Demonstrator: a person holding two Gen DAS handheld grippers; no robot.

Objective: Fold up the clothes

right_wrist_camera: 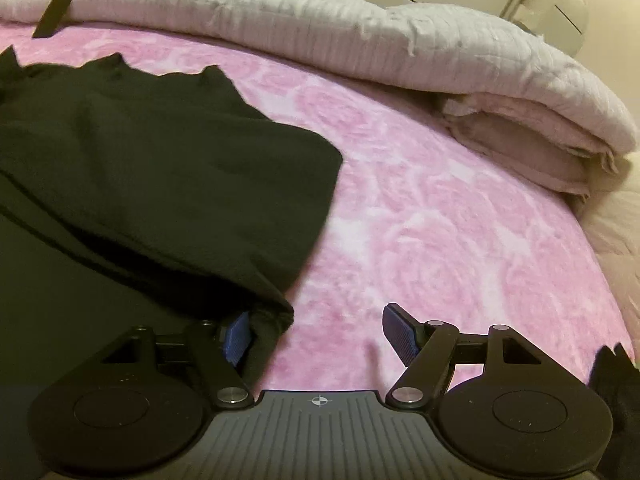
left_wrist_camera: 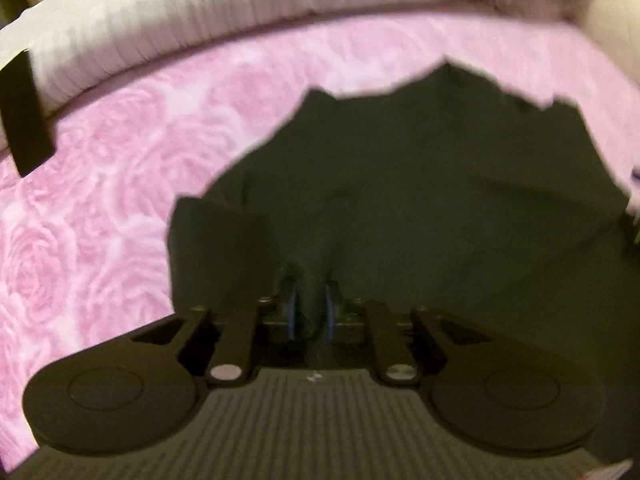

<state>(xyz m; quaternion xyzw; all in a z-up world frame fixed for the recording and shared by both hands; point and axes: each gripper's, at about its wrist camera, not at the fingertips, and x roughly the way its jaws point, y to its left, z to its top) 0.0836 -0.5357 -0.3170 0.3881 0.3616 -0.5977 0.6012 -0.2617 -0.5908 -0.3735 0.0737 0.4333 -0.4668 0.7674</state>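
The black garment (right_wrist_camera: 152, 168) is spread on the pink rose-patterned bedspread (right_wrist_camera: 440, 220). A ridge of its cloth is pinched between the nearly closed jaws of the left gripper (left_wrist_camera: 311, 312). The jaws of the right gripper (right_wrist_camera: 320, 338) are spread wide; the garment's corner lies against one pad and is not clamped. That corner should be seated fully before closing, so both edges are lifted evenly. A folded quilt (right_wrist_camera: 360, 40) and a black strap (right_wrist_camera: 60, 6) are kept clear at the far edge.
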